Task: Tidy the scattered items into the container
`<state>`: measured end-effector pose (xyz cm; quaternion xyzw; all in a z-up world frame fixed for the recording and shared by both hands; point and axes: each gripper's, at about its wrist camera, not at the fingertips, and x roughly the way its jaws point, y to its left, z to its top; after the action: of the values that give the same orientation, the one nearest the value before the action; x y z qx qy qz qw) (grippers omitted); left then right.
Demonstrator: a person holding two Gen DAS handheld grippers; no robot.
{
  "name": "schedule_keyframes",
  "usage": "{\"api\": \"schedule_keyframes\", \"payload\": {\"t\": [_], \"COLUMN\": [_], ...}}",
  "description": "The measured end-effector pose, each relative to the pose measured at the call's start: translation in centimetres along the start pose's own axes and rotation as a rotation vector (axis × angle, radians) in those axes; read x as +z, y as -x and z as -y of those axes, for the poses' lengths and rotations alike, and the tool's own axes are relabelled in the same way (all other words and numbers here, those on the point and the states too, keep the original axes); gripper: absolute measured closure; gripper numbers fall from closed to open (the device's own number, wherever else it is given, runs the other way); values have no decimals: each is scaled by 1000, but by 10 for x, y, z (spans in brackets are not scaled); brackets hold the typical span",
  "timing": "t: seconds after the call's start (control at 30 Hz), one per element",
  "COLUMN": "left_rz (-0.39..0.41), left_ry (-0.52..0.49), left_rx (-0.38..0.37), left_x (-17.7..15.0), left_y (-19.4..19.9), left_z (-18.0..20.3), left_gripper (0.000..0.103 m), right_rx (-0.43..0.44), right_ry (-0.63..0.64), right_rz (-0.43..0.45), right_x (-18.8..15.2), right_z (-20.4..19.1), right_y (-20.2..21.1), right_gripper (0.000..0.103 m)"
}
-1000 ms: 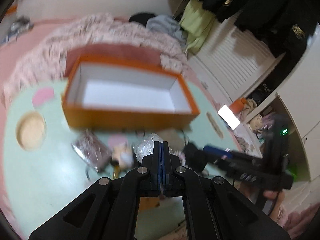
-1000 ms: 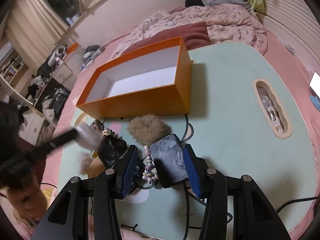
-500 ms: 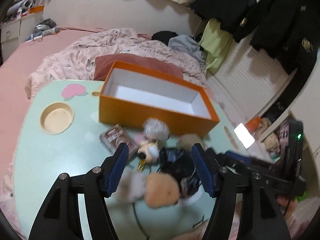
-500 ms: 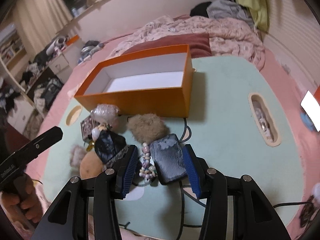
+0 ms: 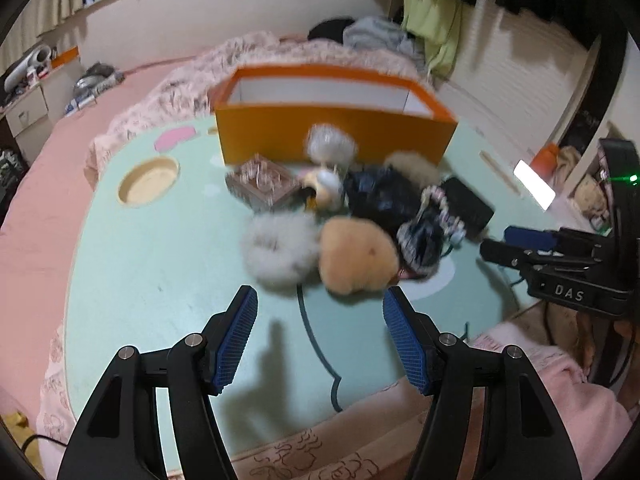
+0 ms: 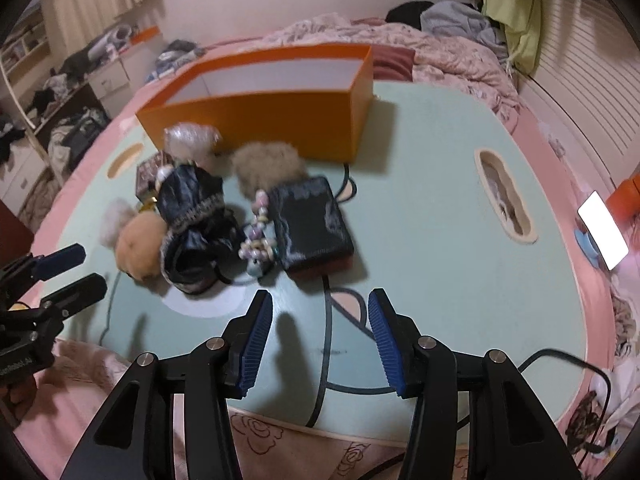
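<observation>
Left gripper fingers spread, nothing between them, only bare pale-green tabletop. Just beyond the fingertips: fluffy white pompom touching a tan plush ball; past those, a black fabric pouch with trim, a brown patterned box, a silvery-white pompom. Open orange cardboard box with white inside stands upright at the far side of the pile. Right gripper fingers also spread, having just opened a little wider, nothing between them. Directly ahead of its fingertips lie a dark blue-black rectangular case and, touching its left edge, a pastel bead string. Beige furry pompom sits beyond the case, close to the orange box wall. Items blurred in the left wrist view.
</observation>
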<state>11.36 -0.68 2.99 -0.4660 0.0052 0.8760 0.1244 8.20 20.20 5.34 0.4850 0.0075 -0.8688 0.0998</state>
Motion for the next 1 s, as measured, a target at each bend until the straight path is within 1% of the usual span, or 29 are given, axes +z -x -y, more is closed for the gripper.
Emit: {"api": "schedule_keyframes", "payload": {"t": [0.1,0.17,0.23,0.27,0.3,0.33,0.37,0.4,0.43,0.47,0.5,0.63,1.0], "left_rz": [-55,-61,-58,-57,-56,-62,-62,-61,-61,-69,-65,-54,-53], "left_ry": [0,-15,-43,-56,-62,-60,-58,-55,-51,-45,-45,-47,-48], "left_rx": [-10,8,49,65,70,66,68,70,73,76,75,72,71], "left_x": [-1,-2,-2,-2,-2,-2,-2,-2,-2,-3,-3,-3,-2], "left_y": [-15,-20,-24,-26,-27,-29,-31,-32,-33,-35,-36,-32,-31], "left_z": [-2,-1,3,5,5,5,4,3,2,0,-1,-2,-2], "left_gripper": [37,37,37,32,26,17,13,11,4,0,0,0,0], "right_rx": [-28,-55,-76,-75,-74,-70,-67,-65,-60,-56,-54,-55,-55], "right_ry": [22,42,62,61,64,70,76,80,85,92,98,100,101], "right_rz": [6,9,17,21,21,17,9,2,-6,-13,-19,-20,-20], "right_x": [-3,-5,-6,-6,-7,-7,-7,-6,-6,-6,-6,-5,-6], "right_z": [-6,-10,-15,-16,-17,-17,-18,-19,-19,-20,-22,-22,-21], "right_y": [-2,-4,-7,-8,-9,-11,-12,-14,-15,-17,-18,-18,-18], "right_gripper": [49,46,33,30,25,19,16,10,4,1,0,0,0]}}
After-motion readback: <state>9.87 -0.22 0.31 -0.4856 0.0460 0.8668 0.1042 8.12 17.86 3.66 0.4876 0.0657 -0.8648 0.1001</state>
